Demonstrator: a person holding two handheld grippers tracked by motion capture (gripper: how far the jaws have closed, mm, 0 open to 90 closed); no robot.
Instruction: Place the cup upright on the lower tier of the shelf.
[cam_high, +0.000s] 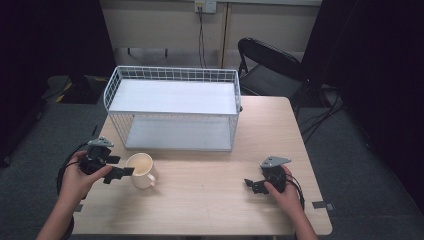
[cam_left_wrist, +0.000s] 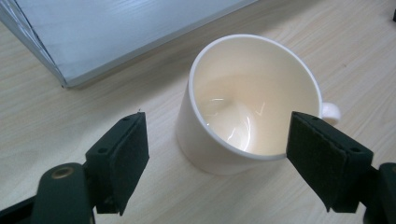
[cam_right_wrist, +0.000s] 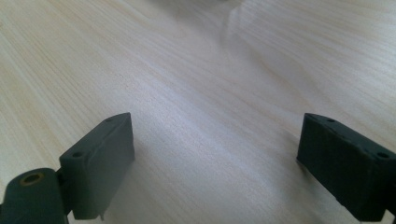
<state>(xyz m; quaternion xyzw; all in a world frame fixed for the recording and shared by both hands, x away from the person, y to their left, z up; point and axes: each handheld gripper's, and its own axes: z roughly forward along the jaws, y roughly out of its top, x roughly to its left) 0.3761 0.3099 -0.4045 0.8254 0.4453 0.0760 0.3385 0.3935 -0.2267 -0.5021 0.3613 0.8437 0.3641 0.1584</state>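
Pale wood worktop (cam_high: 210, 190): your left gripper (cam_left_wrist: 217, 149), fingers spread, faces the mug (cam_left_wrist: 247, 102) just ahead between them; right gripper (cam_right_wrist: 215, 158) spread, farther off.

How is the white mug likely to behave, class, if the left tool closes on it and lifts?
The mug looks like glazed ceramic, so probably rigid but breakable if dropped. Its glossy wall may slip a little against the pads. It appears empty, so likely fairly light, though the side handle could pull it slightly off balance.

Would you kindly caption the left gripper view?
Open left gripper approaching an empty white mug on the wooden table.
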